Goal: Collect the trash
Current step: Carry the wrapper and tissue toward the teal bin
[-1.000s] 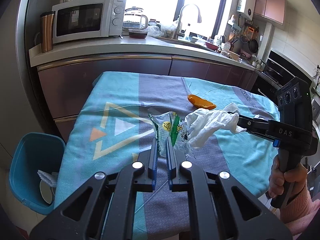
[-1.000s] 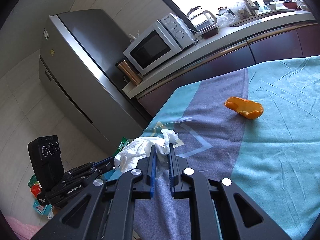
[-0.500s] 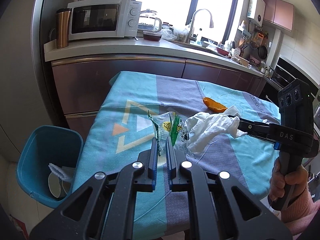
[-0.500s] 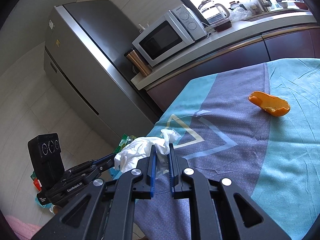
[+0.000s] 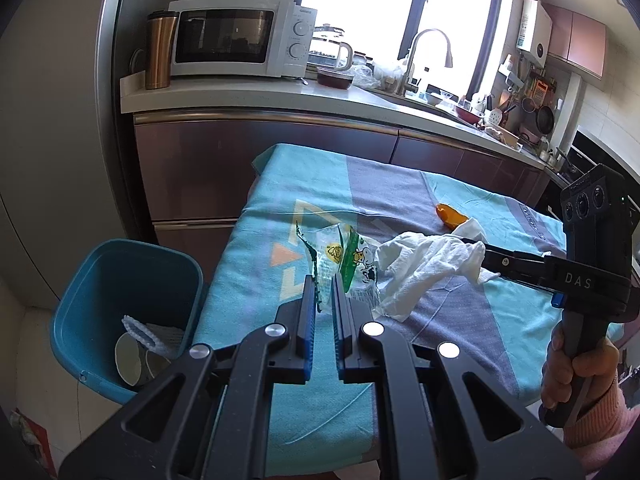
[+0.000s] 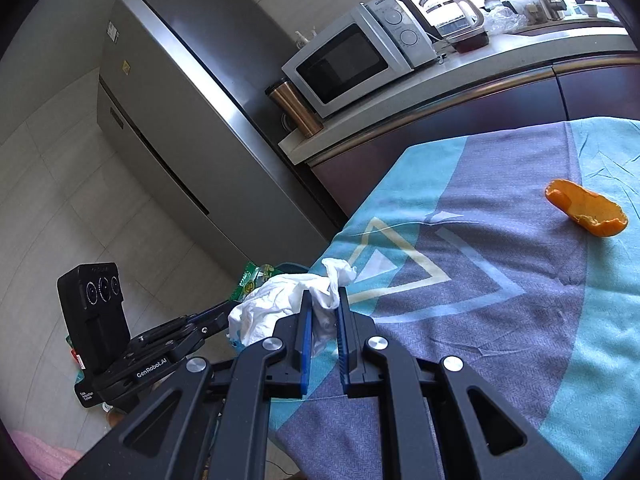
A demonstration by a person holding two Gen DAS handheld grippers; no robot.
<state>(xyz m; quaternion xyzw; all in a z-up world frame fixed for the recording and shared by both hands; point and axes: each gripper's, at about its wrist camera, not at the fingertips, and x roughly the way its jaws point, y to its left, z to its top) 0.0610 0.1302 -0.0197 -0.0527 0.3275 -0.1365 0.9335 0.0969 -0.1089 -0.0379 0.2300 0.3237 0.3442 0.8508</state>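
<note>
The left gripper has its fingers closed down to a narrow slit on a clear snack wrapper printed in green and yellow, which stands up from the fingertips above the tablecloth; the right gripper likewise has its fingers pinched nearly together on a crumpled white tissue, whose bulk spills out to the left of them; in the left wrist view the tissue hangs just to the right of the wrapper, the two touching or nearly so, both over the near left part of the tablecloth; an orange peel lies on the tablecloth, well apart from both grippers, toward its far right side; a blue trash bin stands on the floor just beside the left edge of the tablecloth, with paper cups and white scraps inside; a person's hand in a pink sleeve grips the right gripper's handle
</note>
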